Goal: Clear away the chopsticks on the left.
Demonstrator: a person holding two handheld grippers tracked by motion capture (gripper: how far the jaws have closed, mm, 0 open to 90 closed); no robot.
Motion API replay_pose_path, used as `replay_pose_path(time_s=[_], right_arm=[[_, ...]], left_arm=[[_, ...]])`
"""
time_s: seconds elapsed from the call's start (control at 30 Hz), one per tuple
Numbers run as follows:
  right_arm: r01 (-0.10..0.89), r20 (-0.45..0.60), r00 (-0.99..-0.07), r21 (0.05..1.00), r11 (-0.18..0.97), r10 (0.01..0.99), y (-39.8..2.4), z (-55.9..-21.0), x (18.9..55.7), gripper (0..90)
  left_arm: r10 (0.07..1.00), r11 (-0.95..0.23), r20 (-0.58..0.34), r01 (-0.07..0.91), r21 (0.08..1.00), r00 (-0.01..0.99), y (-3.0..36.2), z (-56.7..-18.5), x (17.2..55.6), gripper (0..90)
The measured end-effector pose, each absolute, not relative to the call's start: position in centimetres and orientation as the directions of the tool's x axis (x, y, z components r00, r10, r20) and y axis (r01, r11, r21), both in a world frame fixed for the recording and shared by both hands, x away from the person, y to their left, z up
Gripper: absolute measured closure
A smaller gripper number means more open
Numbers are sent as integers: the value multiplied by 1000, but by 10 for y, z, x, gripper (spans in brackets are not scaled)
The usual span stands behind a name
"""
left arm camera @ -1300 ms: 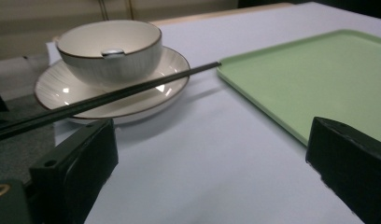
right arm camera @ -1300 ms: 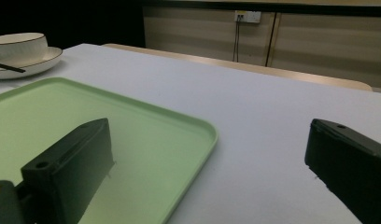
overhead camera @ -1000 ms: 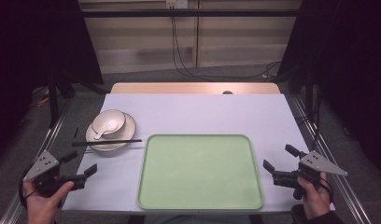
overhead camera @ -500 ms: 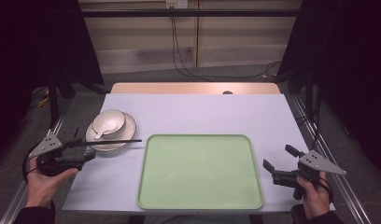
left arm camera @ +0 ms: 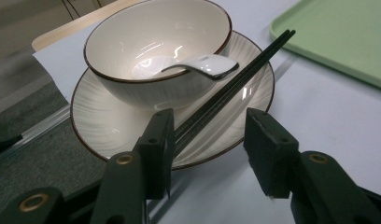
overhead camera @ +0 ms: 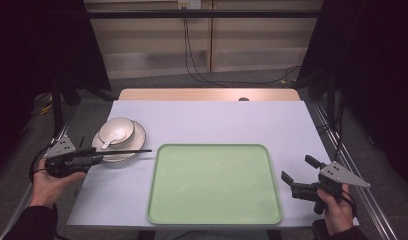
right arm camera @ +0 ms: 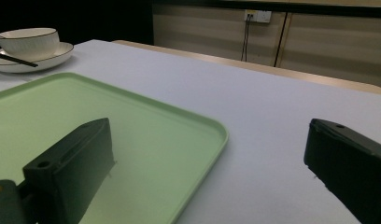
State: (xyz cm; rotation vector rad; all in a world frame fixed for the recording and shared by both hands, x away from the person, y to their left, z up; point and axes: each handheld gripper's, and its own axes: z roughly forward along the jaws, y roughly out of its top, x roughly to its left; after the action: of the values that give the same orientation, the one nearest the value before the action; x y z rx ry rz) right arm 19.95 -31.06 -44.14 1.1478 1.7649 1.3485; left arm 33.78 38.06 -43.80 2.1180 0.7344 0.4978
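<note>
A white bowl (overhead camera: 117,131) with a dark rim sits on a white plate (overhead camera: 134,144) at the table's left, and a white spoon (left arm camera: 198,65) lies in the bowl. Black chopsticks (overhead camera: 127,151) rest across the plate's near edge. My left gripper (overhead camera: 94,159) is at the plate's left side, open. In the left gripper view the chopsticks (left arm camera: 235,79) run between the jaws close to the left one, untouched by the right. My right gripper (overhead camera: 298,170) hovers open beside the right edge of the green tray (overhead camera: 214,182), with nothing between its jaws.
The tray (right arm camera: 109,126) is bare and takes up the table's near middle. Pale tablecloth (overhead camera: 217,120) stretches behind it to a wooden strip at the back. The bowl (right arm camera: 30,39) and plate (right arm camera: 39,58) appear far off in the right gripper view. Cables hang behind the table.
My left gripper has moved forward from the table's near left corner to the plate, so its jaws now stand around the chopsticks' near end. The right gripper has not moved.
</note>
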Motion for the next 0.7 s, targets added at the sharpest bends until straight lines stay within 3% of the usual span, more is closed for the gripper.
replay_pose_path(time_s=[0.13,0.27,0.47,0.7], right_arm=[[252,25,-424,963,91,905,-310,-441,200,10],[248,17,-432,964,100,902,-308,-441,199,7],[244,16,-436,965,101,900,-308,-441,199,6],[262,26,-438,960,100,899,-307,-442,200,6]], left_arm=[[632,-531,113,322,784,766,378,-442,345,514],[627,-551,126,323,770,769,377,-445,349,590],[614,-573,130,327,752,778,377,-442,355,601],[589,-593,134,314,742,797,376,-445,361,680]])
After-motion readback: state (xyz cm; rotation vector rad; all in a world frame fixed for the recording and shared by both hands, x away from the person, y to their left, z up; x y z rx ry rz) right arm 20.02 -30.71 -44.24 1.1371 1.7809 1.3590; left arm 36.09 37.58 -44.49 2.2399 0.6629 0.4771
